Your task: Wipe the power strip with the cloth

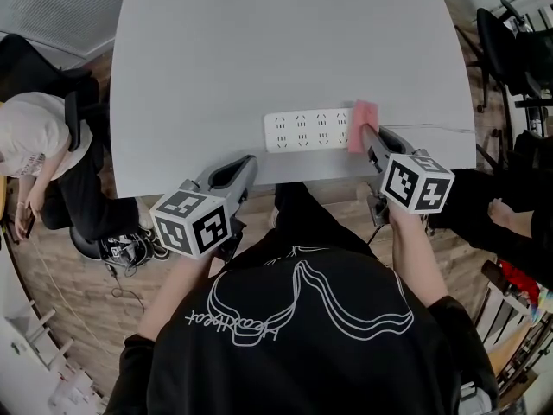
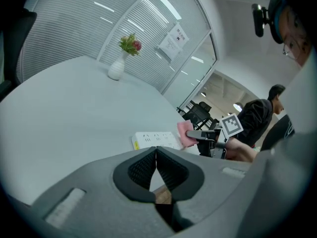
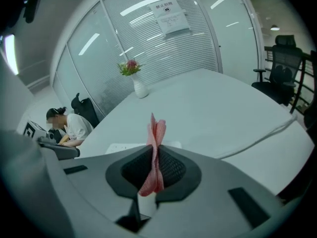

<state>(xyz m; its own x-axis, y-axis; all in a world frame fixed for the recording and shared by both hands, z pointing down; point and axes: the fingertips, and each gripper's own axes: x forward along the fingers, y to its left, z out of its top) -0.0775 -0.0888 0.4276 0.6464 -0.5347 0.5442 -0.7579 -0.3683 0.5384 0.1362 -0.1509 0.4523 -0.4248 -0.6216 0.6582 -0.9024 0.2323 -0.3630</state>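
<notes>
Two grippers; right gripper jaws pinching cloth at power strip, left gripper jaws pressed together

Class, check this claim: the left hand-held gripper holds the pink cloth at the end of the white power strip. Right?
No: the right hand-held gripper holds the pink cloth at the end of the white power strip; the right gripper view shows it pinched between the jaws.
</notes>
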